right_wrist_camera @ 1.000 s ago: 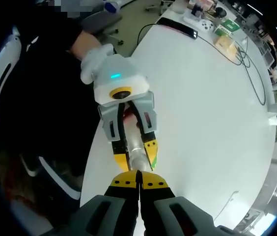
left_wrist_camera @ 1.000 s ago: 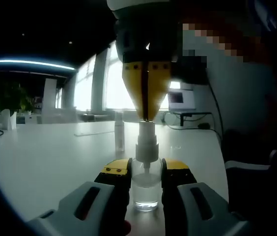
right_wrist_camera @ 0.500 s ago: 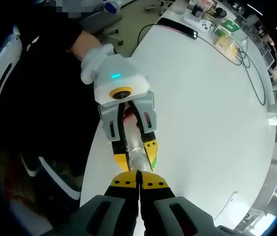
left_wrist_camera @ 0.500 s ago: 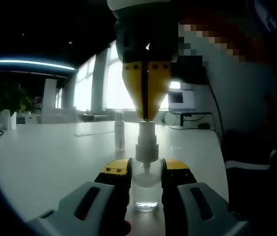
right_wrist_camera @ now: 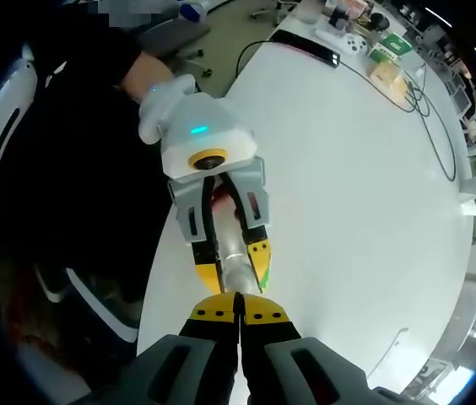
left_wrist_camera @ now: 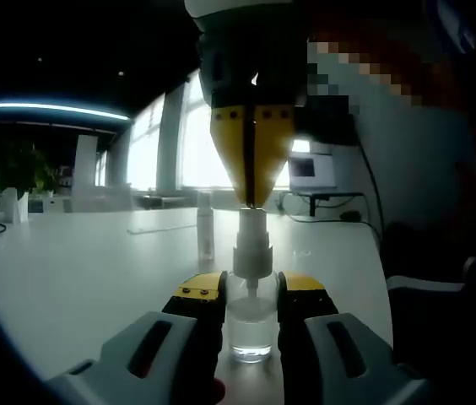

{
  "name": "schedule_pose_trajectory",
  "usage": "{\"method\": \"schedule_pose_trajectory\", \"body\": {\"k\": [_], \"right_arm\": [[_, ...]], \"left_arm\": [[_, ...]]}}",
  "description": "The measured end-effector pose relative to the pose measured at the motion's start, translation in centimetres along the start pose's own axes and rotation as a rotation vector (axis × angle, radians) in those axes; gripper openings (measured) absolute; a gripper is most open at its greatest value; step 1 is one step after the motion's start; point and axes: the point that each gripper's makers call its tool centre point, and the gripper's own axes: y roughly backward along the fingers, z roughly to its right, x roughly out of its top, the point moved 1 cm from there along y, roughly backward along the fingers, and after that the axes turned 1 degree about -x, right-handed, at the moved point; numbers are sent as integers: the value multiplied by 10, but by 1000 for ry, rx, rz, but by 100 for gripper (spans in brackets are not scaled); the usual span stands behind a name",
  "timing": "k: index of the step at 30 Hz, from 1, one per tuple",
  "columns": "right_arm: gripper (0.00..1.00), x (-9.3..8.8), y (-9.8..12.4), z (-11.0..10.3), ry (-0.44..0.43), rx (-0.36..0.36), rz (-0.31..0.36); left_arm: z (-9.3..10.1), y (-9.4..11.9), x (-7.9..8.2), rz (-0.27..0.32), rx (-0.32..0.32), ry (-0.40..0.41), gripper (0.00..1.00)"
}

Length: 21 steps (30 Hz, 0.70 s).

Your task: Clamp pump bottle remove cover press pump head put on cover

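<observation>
Bottle (left_wrist_camera: 250, 319) stands on the table (left_wrist_camera: 78, 270), pinched by my left hand-held gripper (left_wrist_camera: 250, 297) for steadiness; my right hand-held gripper (left_wrist_camera: 252, 199), tips pressed together, apparently presses the pump head (left_wrist_camera: 252, 221) (cover (left_wrist_camera: 205, 224) waits behind).

One pump bottle (left_wrist_camera: 251, 312), one loose cover (left_wrist_camera: 206, 226) (standing behind it), two hand-held grippers.

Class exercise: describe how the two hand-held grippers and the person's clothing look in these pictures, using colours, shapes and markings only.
The left hand-held gripper has a white rounded body with a small teal light, grey jaw arms and yellow-and-black tips. The right hand-held gripper has tapering yellow jaws on a white and dark body. The person wears a white glove and dark clothing with white stripes.
</observation>
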Motion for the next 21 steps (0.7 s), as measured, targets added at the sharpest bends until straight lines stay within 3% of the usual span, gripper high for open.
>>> {"method": "schedule_pose_trajectory", "body": {"k": [21], "right_arm": [[0,0,-4,0,-14,-3,11]], "left_arm": [[0,0,-1,0,0,-1,15]]}}
